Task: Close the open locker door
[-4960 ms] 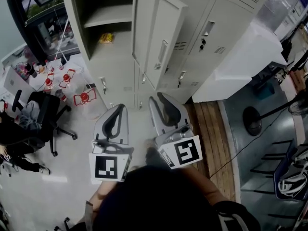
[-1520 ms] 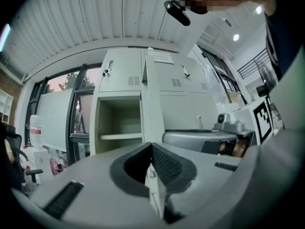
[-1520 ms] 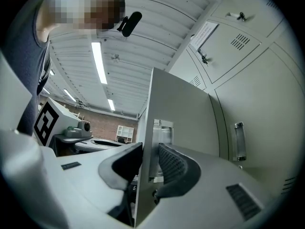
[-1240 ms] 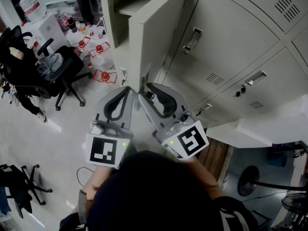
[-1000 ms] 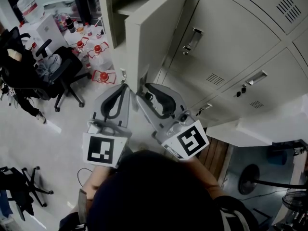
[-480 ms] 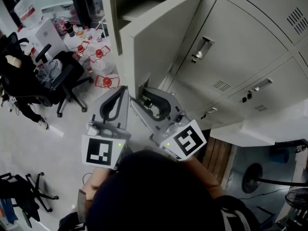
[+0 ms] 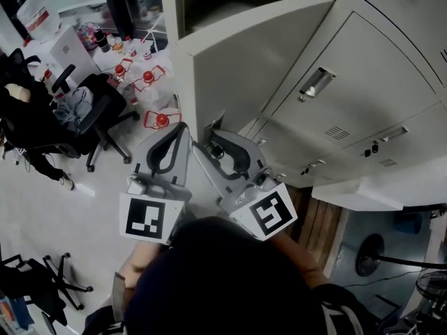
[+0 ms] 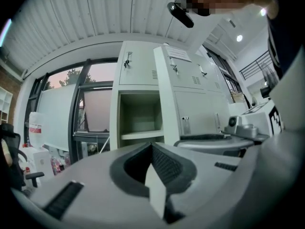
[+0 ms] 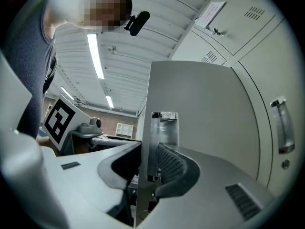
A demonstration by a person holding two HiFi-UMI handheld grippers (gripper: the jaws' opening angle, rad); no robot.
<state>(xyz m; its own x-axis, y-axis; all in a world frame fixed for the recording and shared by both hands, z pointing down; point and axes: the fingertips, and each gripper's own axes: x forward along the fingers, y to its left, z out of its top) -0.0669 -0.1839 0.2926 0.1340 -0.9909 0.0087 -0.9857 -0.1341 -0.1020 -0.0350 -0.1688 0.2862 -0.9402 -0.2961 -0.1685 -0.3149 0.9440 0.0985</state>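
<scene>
The open grey locker door (image 7: 251, 68) stands out from the locker, its free edge nearest me. My right gripper (image 7: 209, 135) straddles that edge low down. In the right gripper view the door's edge (image 9: 145, 104) and its recessed metal handle (image 9: 163, 128) stand between the jaws of the right gripper (image 9: 150, 147), which are closing, with the ribbed pad against the handle. The open compartment (image 7: 209, 5) lies behind the door, with its shelf (image 8: 140, 135) in the left gripper view. Just left of the door, my left gripper (image 7: 183, 128) is shut and empty, its tips (image 8: 151, 144) meeting.
Closed locker doors with handles (image 7: 318, 82) fill the right side. A black office chair (image 7: 91, 110) and red-capped bottles (image 7: 147, 79) stand on the floor to the left. A white cabinet top (image 7: 377, 187) and a floor fan (image 7: 370, 253) are at the lower right.
The door has turned with the right gripper on its edge, so more of its outer face shows and its free edge sits further left. Both grippers keep their places beside it.
</scene>
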